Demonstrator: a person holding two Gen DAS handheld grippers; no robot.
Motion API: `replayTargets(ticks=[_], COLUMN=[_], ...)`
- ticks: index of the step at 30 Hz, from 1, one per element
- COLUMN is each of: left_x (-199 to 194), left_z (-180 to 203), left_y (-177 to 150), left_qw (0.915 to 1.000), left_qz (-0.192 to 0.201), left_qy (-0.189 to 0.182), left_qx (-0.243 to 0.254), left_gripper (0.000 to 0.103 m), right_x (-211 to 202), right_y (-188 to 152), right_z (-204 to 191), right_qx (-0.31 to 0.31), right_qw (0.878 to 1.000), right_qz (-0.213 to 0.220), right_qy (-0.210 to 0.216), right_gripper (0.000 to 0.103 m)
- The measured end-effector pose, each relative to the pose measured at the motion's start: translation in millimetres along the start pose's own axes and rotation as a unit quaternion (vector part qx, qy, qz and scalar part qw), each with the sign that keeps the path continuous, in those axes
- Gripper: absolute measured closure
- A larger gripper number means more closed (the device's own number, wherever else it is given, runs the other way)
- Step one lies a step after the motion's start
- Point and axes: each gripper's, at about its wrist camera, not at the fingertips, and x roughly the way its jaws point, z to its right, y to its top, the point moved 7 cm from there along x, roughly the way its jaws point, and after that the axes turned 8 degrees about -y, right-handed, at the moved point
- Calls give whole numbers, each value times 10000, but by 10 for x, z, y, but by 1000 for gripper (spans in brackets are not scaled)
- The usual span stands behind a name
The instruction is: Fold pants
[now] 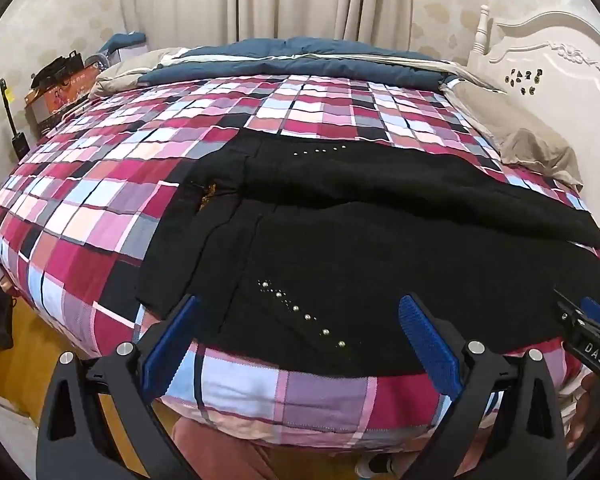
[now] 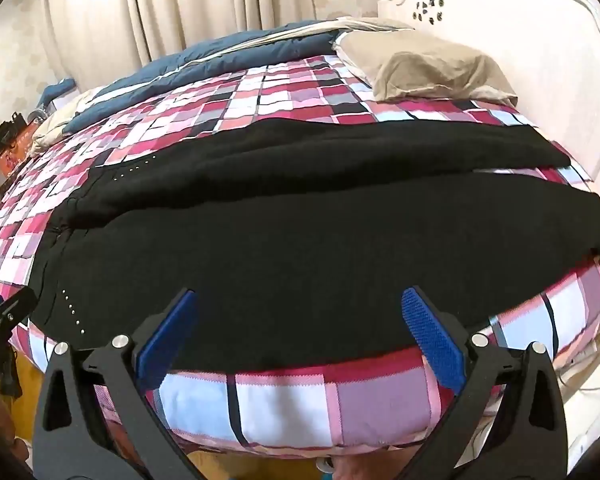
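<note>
Black pants (image 1: 340, 240) with rows of silver studs lie spread flat on the checked bed cover, waist to the left, both legs running right. They also show in the right wrist view (image 2: 300, 232). My left gripper (image 1: 300, 320) is open and empty, hovering over the near hip area by the near bed edge. My right gripper (image 2: 300, 316) is open and empty, above the near leg close to the near edge. The right gripper shows at the right edge of the left wrist view (image 1: 588, 320). The left gripper shows at the left edge of the right wrist view (image 2: 4, 312).
The bed has a pink, red and white checked cover (image 1: 120, 200). A blue duvet (image 1: 300, 60) lies along the far side, a beige pillow (image 2: 428, 68) by the white headboard (image 1: 560, 72). Boxes (image 1: 56, 92) stand at the far left. Curtains hang behind.
</note>
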Motion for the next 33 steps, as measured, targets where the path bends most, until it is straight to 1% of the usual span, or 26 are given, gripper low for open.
replayTargets(ticks=[3, 6, 7, 9, 13, 26, 33], left_x=[-24, -49, -65, -70, -87, -128, -119], left_z=[42, 88, 110, 133, 175, 296, 316], left_y=[-35, -66, -73, -76, -79, -47, -5], left_qw=[10000, 9999, 9999, 9998, 9996, 9994, 9993], left_qz=[-43, -54, -53, -59, -106, -95, -82], left_qy=[-49, -91, -114, -141, -244, -282, -294], left_qx=[22, 63, 90, 103, 75, 186, 207], left_gripper=[5, 5, 5, 5, 5, 5, 5], right_x=[-58, -91, -109, -155, -188, -299, -280], right_y=[-63, -54, -41, -56, -68, -32, -2], right_z=[-20, 75, 103, 120, 153, 113, 101], right_qx=[12, 58, 8, 36, 45, 51, 94], right_qw=[10000, 10000, 9998, 9997, 9998, 9997, 9997], right_qz=[29, 49, 199, 221, 192, 251, 243], right_qy=[-31, 3, -96, -86, -76, -59, -30], right_gripper=[2, 2, 2, 2, 2, 2, 2])
